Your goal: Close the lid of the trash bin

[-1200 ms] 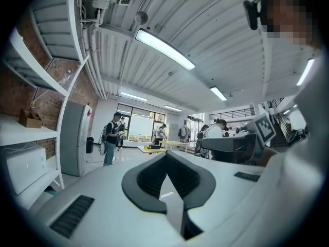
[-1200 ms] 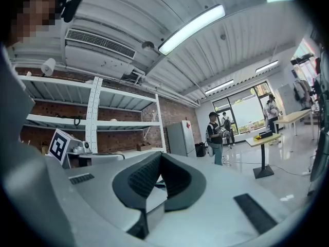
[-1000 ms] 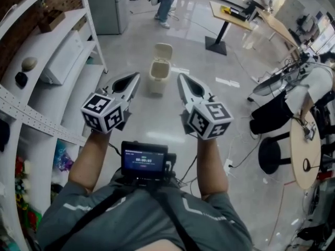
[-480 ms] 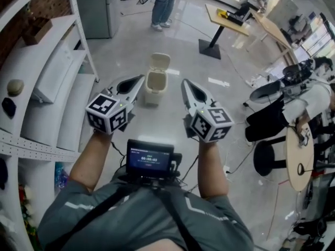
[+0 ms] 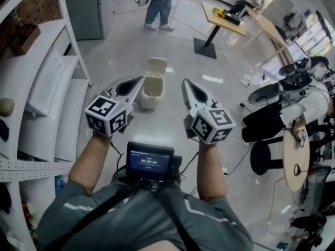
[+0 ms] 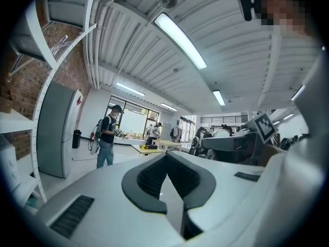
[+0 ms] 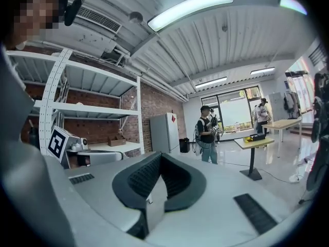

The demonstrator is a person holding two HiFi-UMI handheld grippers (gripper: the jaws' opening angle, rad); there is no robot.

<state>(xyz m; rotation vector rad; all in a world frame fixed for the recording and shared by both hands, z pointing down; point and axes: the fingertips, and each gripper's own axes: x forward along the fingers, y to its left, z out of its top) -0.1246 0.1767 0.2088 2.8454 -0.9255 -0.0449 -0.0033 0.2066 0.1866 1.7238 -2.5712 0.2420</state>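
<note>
With my left gripper [image 5: 139,80] and right gripper [image 5: 185,83] both pinched together and empty, the trash bin [image 5: 149,94] stands on the floor [image 5: 125,41] at twelve o'clock, lid [image 5: 156,65] up, and I think a hard poke there could tip it.

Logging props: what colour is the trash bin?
The trash bin is cream, its raised lid too; head view shows it best.

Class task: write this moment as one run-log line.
trash bin: on floor | lid: open, not yet closed | left gripper: shut, empty, off bin | right gripper: shut, empty, off bin
</note>
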